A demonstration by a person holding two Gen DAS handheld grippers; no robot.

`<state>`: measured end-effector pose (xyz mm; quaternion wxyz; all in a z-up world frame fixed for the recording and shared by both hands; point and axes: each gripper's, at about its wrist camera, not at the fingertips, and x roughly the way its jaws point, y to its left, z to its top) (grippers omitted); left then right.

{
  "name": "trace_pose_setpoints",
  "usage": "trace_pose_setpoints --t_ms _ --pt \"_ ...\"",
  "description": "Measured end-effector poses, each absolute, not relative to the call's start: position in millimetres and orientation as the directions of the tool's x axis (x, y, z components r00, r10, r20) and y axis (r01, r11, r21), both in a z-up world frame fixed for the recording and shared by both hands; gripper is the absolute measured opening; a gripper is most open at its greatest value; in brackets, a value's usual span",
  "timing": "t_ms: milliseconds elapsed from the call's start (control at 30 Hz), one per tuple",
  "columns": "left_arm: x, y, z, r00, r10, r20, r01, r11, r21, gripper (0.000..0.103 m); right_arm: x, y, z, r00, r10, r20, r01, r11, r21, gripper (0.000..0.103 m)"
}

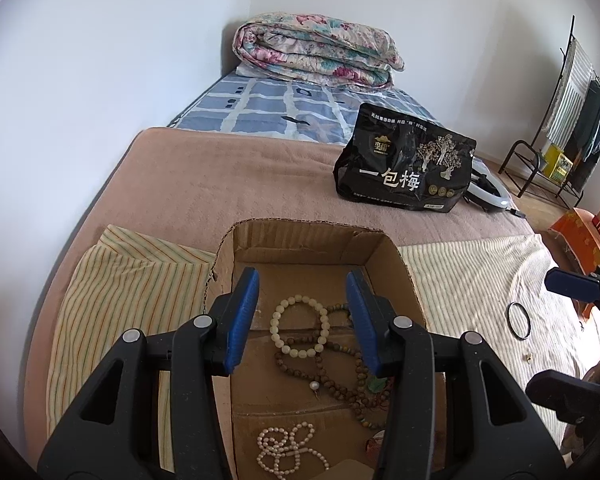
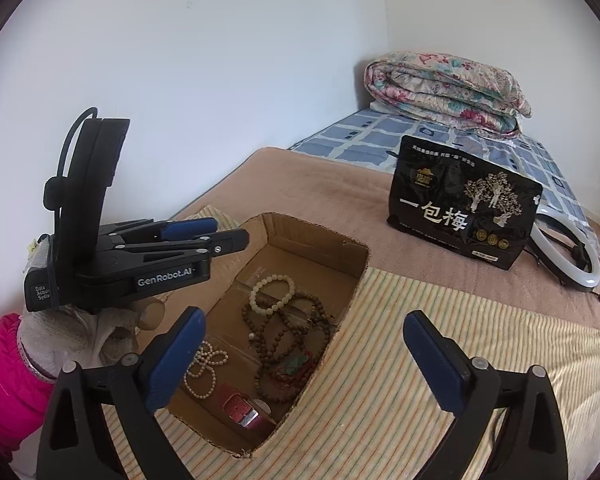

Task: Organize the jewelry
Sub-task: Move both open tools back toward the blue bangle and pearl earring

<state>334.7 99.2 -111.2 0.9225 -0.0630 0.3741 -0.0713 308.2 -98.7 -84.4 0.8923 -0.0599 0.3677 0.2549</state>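
An open cardboard box lies on a striped cloth on the bed. In it lie a pale bead bracelet, brown wooden bead strands, a pearl strand and a red watch strap. My left gripper hovers open and empty above the box. My right gripper is open and empty above the box's right edge; one of its fingers shows at the right. A thin black ring lies on the cloth to the right of the box.
A black snack bag stands behind the box. A ring light lies beside it. A folded floral quilt sits at the bed's far end. A clothes rack stands at the right.
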Motion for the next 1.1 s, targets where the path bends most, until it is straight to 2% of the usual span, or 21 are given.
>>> trace_pose_setpoints --t_ms 67,100,567,1000,1100 --pt "331.2 98.9 -108.6 0.717 -0.181 -0.673 0.082 0.981 -0.177 0.064 306.6 -104.4 -83.3 0.607 0.405 -0.683 -0.49 0.868 0.079 0.103" --pt "328.9 98.7 -107.1 0.724 -0.184 -0.665 0.082 0.98 -0.181 0.066 305.8 -108.2 -82.9 0.61 0.402 -0.683 -0.485 0.871 0.08 0.103" --pt "304.0 60.4 -95.6 0.724 -0.216 -0.655 0.149 0.976 -0.157 0.067 297.2 -187.9 -85.4 0.654 0.317 -0.687 -0.381 0.923 0.063 0.103" --pt "279.7 -8.3 -88.8 0.696 -0.308 -0.649 0.269 0.949 -0.163 0.067 272.0 -282.5 -100.9 0.678 0.207 -0.706 -0.242 0.969 0.051 0.103" --pt "276.3 -27.9 -90.4 0.682 -0.328 -0.653 0.298 0.941 -0.161 0.067 265.0 -298.2 -109.0 0.674 0.183 -0.716 -0.222 0.974 0.041 0.099"
